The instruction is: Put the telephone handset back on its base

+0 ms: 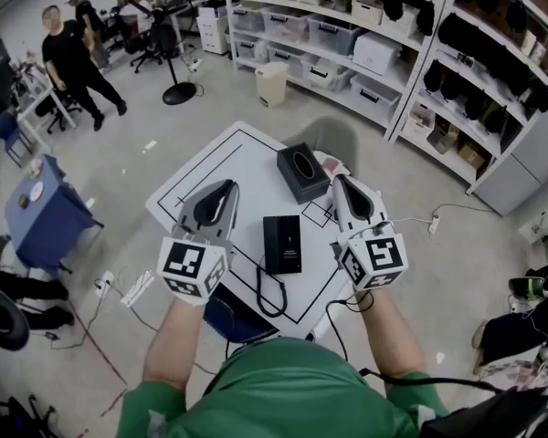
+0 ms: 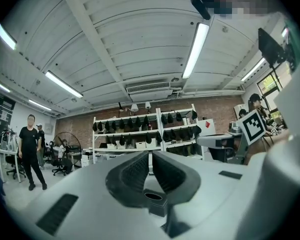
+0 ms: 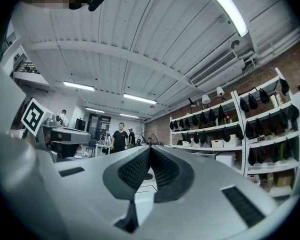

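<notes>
Telephone [image 1: 282, 243] is a flat black slab on the white table [image 1: 215, 158], lying toward the table's near edge, with its long axis running from that edge toward the far corner. A coiled cord [image 1: 270, 292] loops off its near end on the left side. From above I cannot separate handset from base, so whether the handset already sits in place is unclear.

Both grippers are held level above the table, with the telephone between them and lower down. The left gripper [image 1: 230, 185] [image 2: 149, 154] has its fingers pressed together with nothing between them. The right gripper [image 3: 149, 148] [image 1: 338, 179] is the same, fingers closed and empty. Neither is clearly nearer. The cord side faces the left one.

A black box [image 1: 302, 172] stands just beyond the telephone's far end, closer to the right gripper. Any reach would probably need the fingers opened and tipped downward across the slab's short width.
</notes>
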`<action>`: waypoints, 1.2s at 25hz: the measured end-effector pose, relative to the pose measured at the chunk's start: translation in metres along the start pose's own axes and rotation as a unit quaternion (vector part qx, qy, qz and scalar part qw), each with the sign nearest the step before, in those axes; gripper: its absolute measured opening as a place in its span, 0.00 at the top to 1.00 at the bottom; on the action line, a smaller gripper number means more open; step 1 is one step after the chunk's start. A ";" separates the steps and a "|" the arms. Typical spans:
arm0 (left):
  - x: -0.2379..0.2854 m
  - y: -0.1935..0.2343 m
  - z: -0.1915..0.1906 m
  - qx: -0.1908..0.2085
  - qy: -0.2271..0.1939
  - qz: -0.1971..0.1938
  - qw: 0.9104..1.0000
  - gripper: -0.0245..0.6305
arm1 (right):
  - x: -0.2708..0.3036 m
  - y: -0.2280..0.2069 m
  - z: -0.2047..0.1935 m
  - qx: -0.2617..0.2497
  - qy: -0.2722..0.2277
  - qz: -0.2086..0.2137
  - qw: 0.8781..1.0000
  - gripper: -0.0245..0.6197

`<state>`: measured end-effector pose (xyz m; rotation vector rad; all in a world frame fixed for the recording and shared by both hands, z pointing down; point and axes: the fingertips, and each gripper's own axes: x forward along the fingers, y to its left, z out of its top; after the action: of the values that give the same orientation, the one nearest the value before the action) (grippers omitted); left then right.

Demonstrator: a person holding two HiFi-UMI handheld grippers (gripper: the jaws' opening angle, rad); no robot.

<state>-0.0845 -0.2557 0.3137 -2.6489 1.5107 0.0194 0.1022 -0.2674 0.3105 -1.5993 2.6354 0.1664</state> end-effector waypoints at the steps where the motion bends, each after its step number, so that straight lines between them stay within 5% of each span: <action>1: 0.001 0.000 0.000 0.002 0.000 0.000 1.000 0.91 | 0.001 0.001 0.001 -0.006 -0.001 0.001 1.000 0.93; 30: 0.018 0.011 -0.019 0.008 0.021 -0.002 1.000 0.91 | 0.018 -0.001 -0.012 -0.022 0.014 0.002 1.000 0.93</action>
<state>-0.0854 -0.2779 0.3304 -2.6555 1.5114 -0.0496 0.0947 -0.2856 0.3209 -1.6212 2.6749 0.2060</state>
